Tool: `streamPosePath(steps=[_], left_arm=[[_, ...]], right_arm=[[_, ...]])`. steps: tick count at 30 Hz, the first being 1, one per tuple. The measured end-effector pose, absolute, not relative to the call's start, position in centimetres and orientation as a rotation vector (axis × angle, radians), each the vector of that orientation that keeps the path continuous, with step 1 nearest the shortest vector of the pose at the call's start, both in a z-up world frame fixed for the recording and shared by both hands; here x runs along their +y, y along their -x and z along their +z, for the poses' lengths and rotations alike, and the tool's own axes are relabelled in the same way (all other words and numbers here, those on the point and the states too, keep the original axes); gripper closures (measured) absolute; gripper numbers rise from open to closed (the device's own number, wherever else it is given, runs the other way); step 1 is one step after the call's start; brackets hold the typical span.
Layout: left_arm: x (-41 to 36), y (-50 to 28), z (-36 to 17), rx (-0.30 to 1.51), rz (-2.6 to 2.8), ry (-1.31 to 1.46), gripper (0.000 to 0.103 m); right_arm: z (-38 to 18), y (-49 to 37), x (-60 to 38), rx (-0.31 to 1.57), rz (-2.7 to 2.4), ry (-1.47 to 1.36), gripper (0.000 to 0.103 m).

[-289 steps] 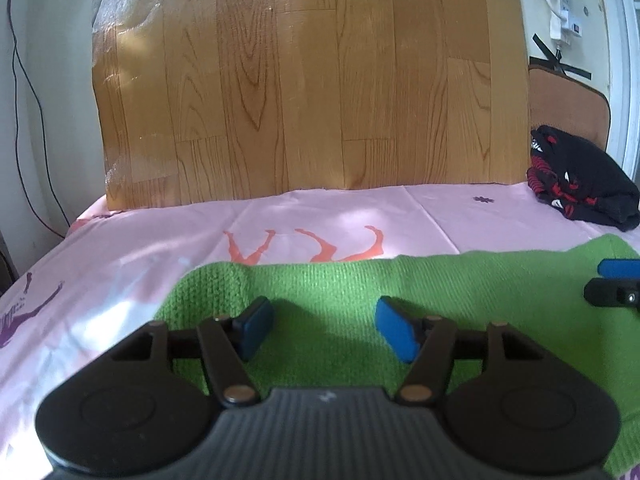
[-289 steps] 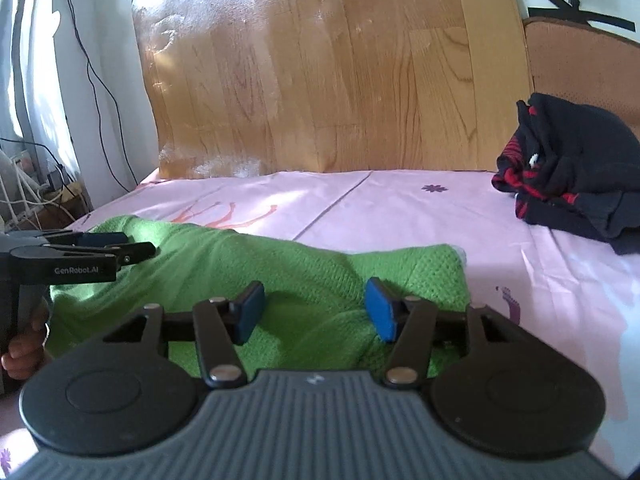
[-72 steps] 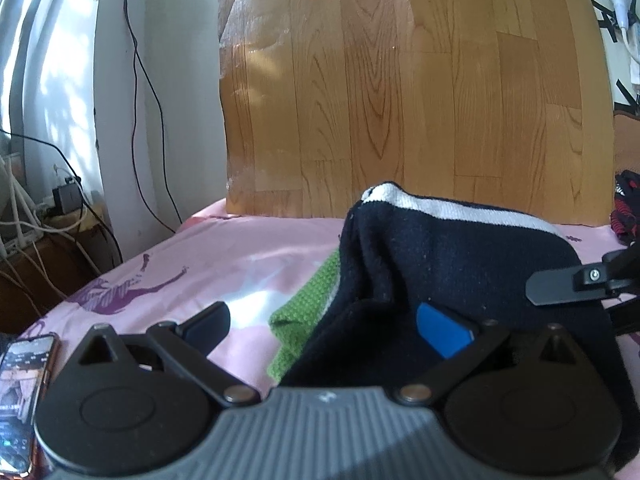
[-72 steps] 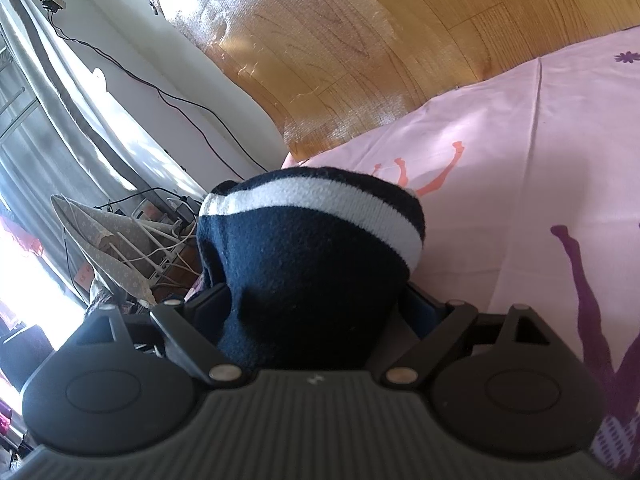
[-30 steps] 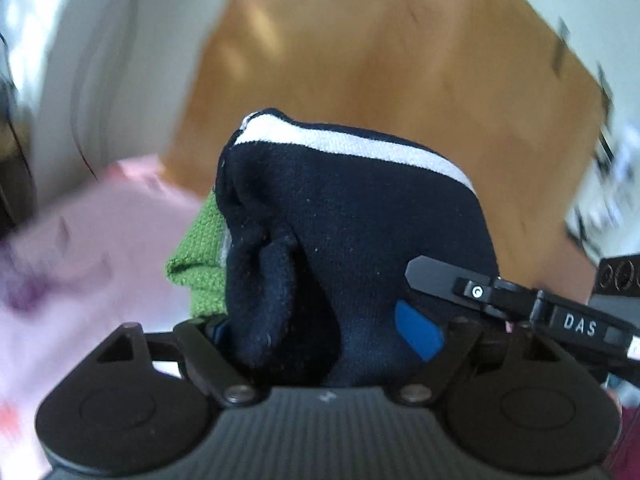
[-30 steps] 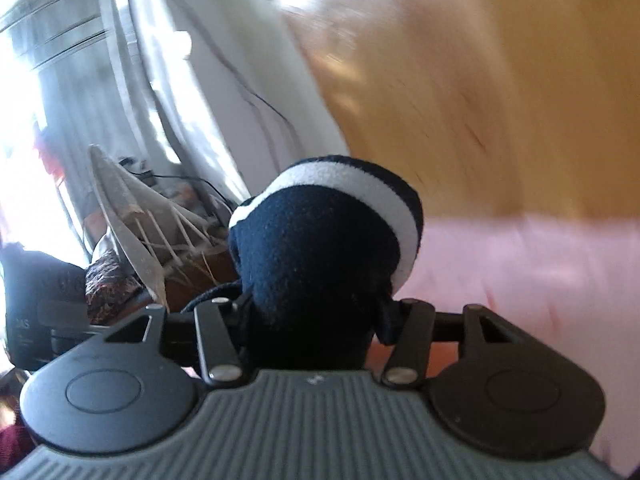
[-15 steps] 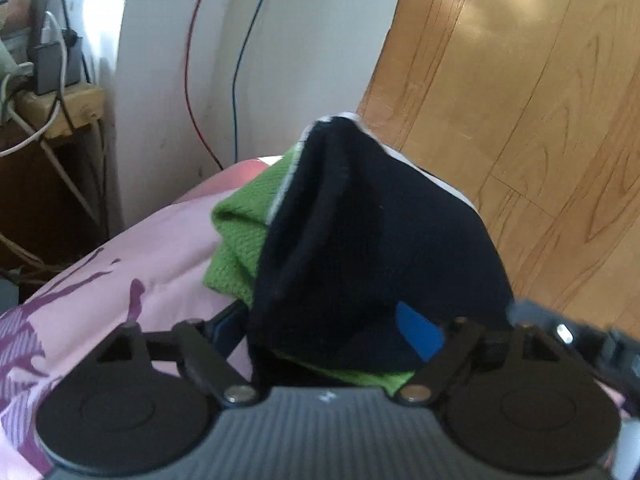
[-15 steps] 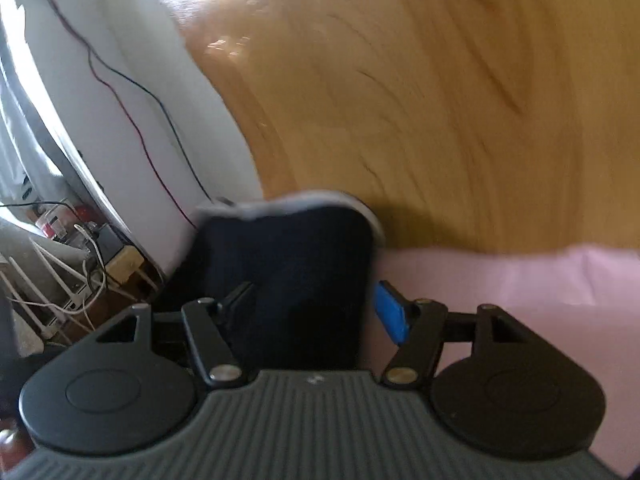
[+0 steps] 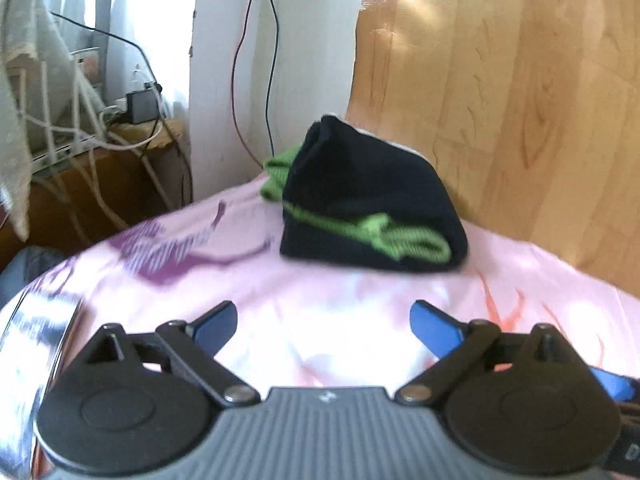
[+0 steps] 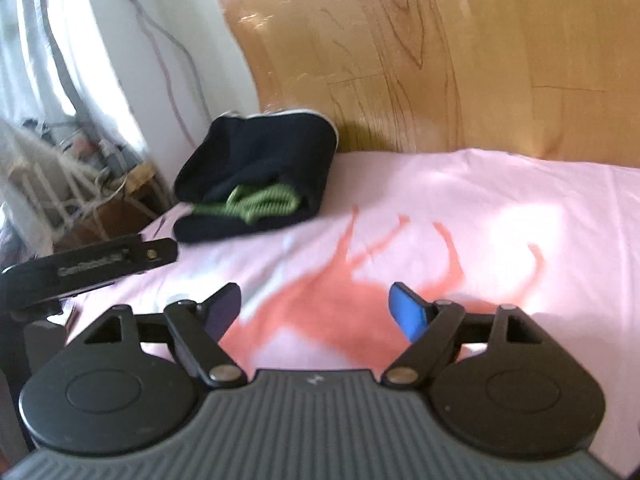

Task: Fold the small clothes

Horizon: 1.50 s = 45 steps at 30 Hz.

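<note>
A folded stack of clothes lies at the far corner of the pink bed sheet: a dark navy garment wrapped around a green knit one, whose edge sticks out in front. The same folded stack shows at the upper left in the right wrist view. My left gripper hangs well short of the stack, its jaws still opening, nothing between them. My right gripper is also back from it over the sheet, jaws opening and empty. The left gripper's finger shows at the left of the right wrist view.
A wood-pattern board stands behind the bed. A white wall with hanging cables and a low shelf with plugs and cords lie past the bed's left edge. The sheet carries orange and purple prints.
Both grippers have let go of the navy-and-green stack and pulled back from it. It now rests on the bed's far corner, and both sets of jaws stand wider apart.
</note>
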<state>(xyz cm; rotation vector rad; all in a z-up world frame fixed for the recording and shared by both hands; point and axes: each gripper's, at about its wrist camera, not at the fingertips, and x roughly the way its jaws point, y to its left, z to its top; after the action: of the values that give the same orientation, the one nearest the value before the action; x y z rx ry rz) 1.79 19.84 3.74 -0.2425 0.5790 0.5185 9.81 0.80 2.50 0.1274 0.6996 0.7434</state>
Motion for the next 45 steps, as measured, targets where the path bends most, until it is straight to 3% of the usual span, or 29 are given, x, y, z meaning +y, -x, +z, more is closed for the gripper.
streamPosePath(steps=[10, 21, 45], left_arm=[[15.5, 0.7, 2.4, 0.626, 0.556, 0.191, 0.003], [14.2, 1.0, 2.6, 0.578, 0.585, 0.116, 0.001], [14.1, 1.0, 2.6, 0.582, 0.567, 0.115, 0.0]], right_arm=[[2.3, -5.2, -3.2, 0.59, 0.716, -0.035, 0.015], [1.7, -6.3, -5.4, 0.631, 0.714, -0.211, 0.013], [1.7, -6.0, -5.6, 0.638, 0.713, -0.223, 0.012]])
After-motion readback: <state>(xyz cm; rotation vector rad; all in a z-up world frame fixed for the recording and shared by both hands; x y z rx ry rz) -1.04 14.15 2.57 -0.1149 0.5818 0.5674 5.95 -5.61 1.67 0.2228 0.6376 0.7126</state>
